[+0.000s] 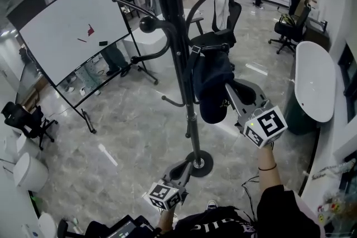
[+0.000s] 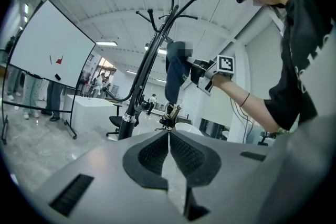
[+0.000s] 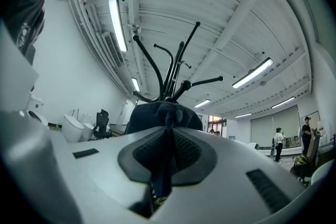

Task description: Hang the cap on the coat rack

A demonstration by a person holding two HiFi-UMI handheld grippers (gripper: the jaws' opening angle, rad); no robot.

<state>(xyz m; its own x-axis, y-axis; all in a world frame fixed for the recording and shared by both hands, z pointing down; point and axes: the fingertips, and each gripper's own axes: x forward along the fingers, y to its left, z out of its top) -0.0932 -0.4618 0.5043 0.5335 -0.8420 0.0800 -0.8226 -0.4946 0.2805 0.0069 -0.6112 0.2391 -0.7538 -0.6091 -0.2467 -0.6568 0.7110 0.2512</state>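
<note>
One coat rack (image 1: 177, 58), and the head view cuts its top off; only the two gripper views show the hooks fanning out up there. One dark cap (image 1: 212, 86) sits just beside the rack's pole. Whether it touches a hook is hard to make out. The right gripper (image 1: 230, 96) is clenched on the cap's fabric. The left gripper (image 1: 187, 167) is low by the rack's base, jaws pressed together on nothing.

Whiteboard (image 1: 72, 25), office chair (image 1: 287, 28), white bathtub (image 1: 313, 81), marble floor (image 1: 128, 120)
</note>
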